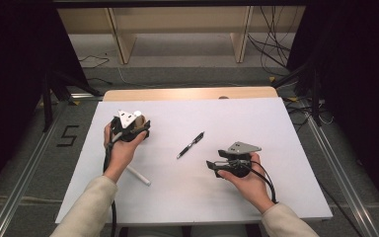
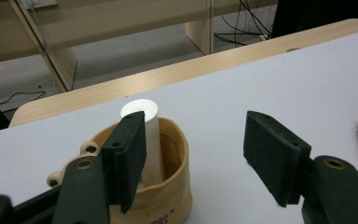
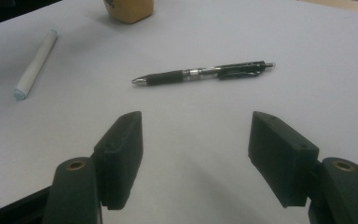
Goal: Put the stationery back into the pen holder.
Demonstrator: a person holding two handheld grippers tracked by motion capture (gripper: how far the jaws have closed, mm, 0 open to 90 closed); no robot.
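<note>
- The left tongs are sitting at about 10 o'clock on the white surface, right over a small tan cup that has a white cylinder standing upright inside it.
- In the left gripper view the jaws are standing well apart and not pressing on anything. One pad is hanging just in front of the cup's near rim, with the white cylinder poking up behind it, and the other pad is out over bare surface.
- The right tongs are hovering at roughly 4 o'clock, held in the person's right hand, jaws pointing toward the middle of the surface. They're gaping wide too, with nothing between them.
- A black click pen is lying flat near the centre, well apart from both tongs. In the right gripper view it's lying straight ahead of the jaws, at 12 o'clock.
- A white marker is lying flat on the surface around 7 o'clock in the high view, just beside the left forearm.
- The tan cup is also peeking in at the top edge of the right gripper view, about 11 o'clock, beyond the marker.
</note>
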